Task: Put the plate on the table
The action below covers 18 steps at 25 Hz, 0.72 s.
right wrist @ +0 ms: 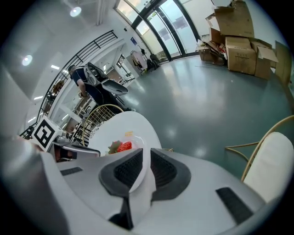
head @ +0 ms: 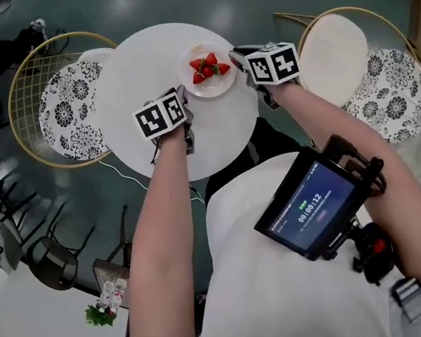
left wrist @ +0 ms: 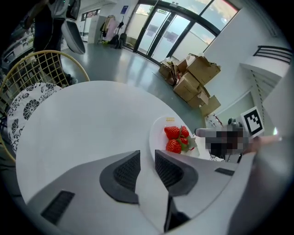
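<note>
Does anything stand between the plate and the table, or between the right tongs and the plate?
Nothing visible does. The right tongs grip the plate by its rim, and the plate, with strawberries on it, is over bare table. The left tongs stand beside it, empty.

A round white table (head: 137, 64) with a smooth, matte top stands on a glossy grey-green floor (head: 167, 3). One small white plate (head: 214, 92) is on the tabletop, over its far right part and close to the edge. It cannot be told whether the plate rests flat on the surface. A few red strawberries (head: 208, 68) with green leaves are bunched at the plate's middle. On the floor, a wire-backed chair (head: 64, 108) with a black-and-white patterned cushion stands just left of the table, and a cream-seated chair (head: 330, 49) stands just right.
</note>
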Available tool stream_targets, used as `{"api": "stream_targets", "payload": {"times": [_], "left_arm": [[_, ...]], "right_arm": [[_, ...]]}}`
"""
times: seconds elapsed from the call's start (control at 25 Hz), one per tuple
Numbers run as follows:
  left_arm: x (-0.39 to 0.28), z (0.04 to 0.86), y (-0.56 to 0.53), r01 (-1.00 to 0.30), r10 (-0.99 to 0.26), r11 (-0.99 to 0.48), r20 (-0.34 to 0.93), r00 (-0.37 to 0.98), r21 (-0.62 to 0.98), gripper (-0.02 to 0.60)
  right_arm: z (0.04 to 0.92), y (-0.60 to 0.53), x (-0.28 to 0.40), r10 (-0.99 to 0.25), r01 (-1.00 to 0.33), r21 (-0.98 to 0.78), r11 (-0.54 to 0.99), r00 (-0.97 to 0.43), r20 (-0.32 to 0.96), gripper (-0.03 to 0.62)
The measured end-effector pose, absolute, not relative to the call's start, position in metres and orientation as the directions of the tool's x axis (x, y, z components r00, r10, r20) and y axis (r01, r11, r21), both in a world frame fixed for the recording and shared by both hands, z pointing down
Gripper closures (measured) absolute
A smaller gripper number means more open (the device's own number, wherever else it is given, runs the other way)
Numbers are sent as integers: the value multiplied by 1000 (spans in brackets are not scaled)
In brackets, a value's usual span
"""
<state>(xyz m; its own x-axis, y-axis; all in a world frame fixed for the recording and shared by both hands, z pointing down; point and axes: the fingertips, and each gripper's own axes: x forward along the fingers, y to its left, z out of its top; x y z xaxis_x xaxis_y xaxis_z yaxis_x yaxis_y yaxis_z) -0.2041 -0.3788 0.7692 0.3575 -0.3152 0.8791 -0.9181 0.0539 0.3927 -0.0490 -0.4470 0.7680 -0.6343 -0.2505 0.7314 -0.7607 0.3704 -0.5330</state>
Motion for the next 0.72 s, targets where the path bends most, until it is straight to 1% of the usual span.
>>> {"api": "stream_targets", "payload": {"times": [0.2,0.32,0.44,0.52,0.64,0.68,0.72], "left_arm": [[-207,758,-371,-907,-382,61,849,365,417,503],[-202,749,-360,-879,-427,59,808,406,473,503],[-187,731,-336,-860,-486,59,767,418,507,505],[-173,715,-314,-852,-512,70,751,416,519,505],[-166,698,-290,-851,-535,85,744,400,518,505],[-165,695,-286,-854,-541,86,744,393,514,510],[-165,692,-282,-857,-547,84,743,386,508,538]], "right_arm": [[767,-451,-44,-287,-786,-511,348,-608,740,563],[763,-447,-44,-283,-778,-515,360,-617,734,565],[750,-429,-32,-272,-766,-513,387,-626,731,568],[733,-411,-22,-264,-752,-516,410,-640,722,591],[709,-395,-22,-234,-700,-557,447,-692,683,591],[702,-394,-24,-227,-680,-573,458,-712,665,591],[696,-393,-25,-223,-662,-587,465,-730,646,591]]}}
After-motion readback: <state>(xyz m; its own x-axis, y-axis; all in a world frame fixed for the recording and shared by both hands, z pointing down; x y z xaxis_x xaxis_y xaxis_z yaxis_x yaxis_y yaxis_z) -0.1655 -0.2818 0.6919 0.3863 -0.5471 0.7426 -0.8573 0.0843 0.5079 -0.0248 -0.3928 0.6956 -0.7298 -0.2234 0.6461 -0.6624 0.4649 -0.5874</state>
